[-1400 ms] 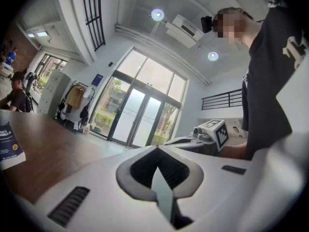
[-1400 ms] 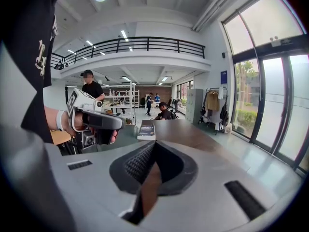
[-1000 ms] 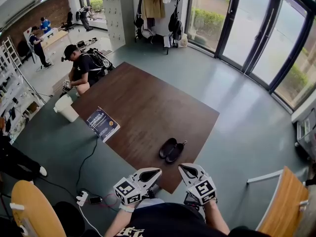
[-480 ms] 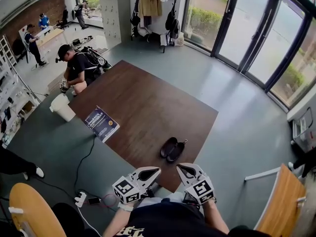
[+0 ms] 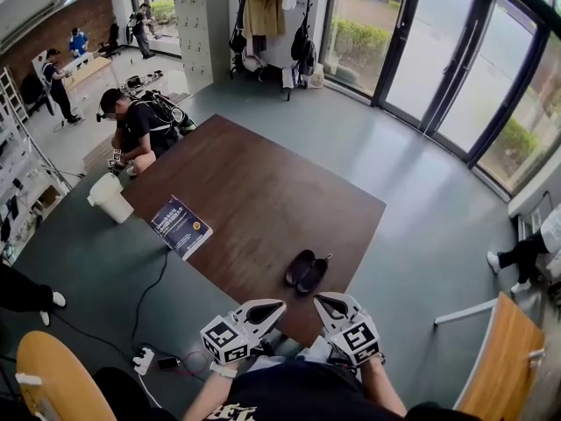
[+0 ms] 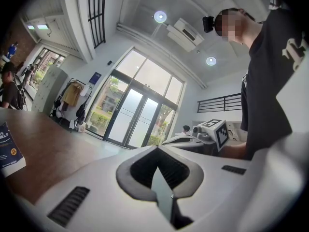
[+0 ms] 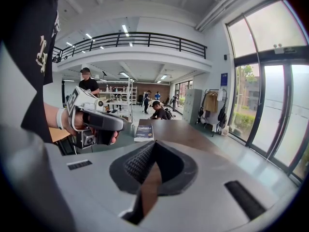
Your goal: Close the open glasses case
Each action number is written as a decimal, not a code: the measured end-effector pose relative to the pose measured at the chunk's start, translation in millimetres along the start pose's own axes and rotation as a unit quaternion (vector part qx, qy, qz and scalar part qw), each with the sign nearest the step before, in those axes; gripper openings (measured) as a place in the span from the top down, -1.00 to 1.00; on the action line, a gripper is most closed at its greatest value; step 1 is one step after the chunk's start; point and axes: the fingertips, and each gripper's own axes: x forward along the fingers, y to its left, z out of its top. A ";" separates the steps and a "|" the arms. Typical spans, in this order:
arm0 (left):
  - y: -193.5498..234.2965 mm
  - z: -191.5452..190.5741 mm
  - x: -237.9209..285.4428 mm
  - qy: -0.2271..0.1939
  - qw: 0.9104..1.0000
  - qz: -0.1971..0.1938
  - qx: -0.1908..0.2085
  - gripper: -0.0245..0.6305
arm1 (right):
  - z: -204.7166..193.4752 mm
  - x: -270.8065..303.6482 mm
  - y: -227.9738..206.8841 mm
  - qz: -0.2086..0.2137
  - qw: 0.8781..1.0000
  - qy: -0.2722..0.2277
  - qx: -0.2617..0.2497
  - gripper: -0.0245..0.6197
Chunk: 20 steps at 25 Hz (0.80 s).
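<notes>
left gripper (image 5: pixel 279 304) closed | right gripper (image 5: pixel 321 297) closed | glasses case (image 5: pixel 305 270) open, black, oval halves

A person in white shoes (image 5: pixel 515 263) has walked in across the floor (image 5: pixel 421 235), well off to the right of the right tongs (image 5: pixel 322 300); a second ago nobody stood there. Far out to the left of the left tongs (image 5: pixel 277 305), the person in dark trousers (image 5: pixel 24 289) has drawn a leg back toward the edge. Ahead of both tongs, the coat rack (image 5: pixel 263 11) now sits a little further left, the wearer's head having turned slightly.
</notes>
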 end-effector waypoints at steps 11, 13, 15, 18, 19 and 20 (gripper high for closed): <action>8.7 7.3 16.8 0.002 1.000 0.018 0.000 0.91 | 6.4 5.0 -26.2 0.010 1.000 -0.011 -0.002 0.96; 10.2 6.8 21.4 0.005 1.000 0.020 0.001 0.91 | 6.8 5.6 -32.5 0.011 1.000 -0.015 -0.001 0.96; 12.6 7.7 26.8 0.007 1.000 0.023 0.003 0.91 | 5.2 6.4 -38.9 0.013 1.000 -0.016 0.000 0.96; 15.6 10.5 36.7 0.008 1.000 0.028 0.004 0.91 | 1.4 6.5 -49.8 0.016 1.000 -0.016 0.003 0.96; 16.4 11.2 40.2 0.008 1.000 0.030 0.004 0.91 | 0.5 6.6 -53.9 0.017 1.000 -0.017 0.003 0.96; 17.2 11.8 43.7 0.009 0.999 0.031 0.005 0.91 | 0.2 6.7 -58.3 0.018 1.000 -0.018 0.004 0.96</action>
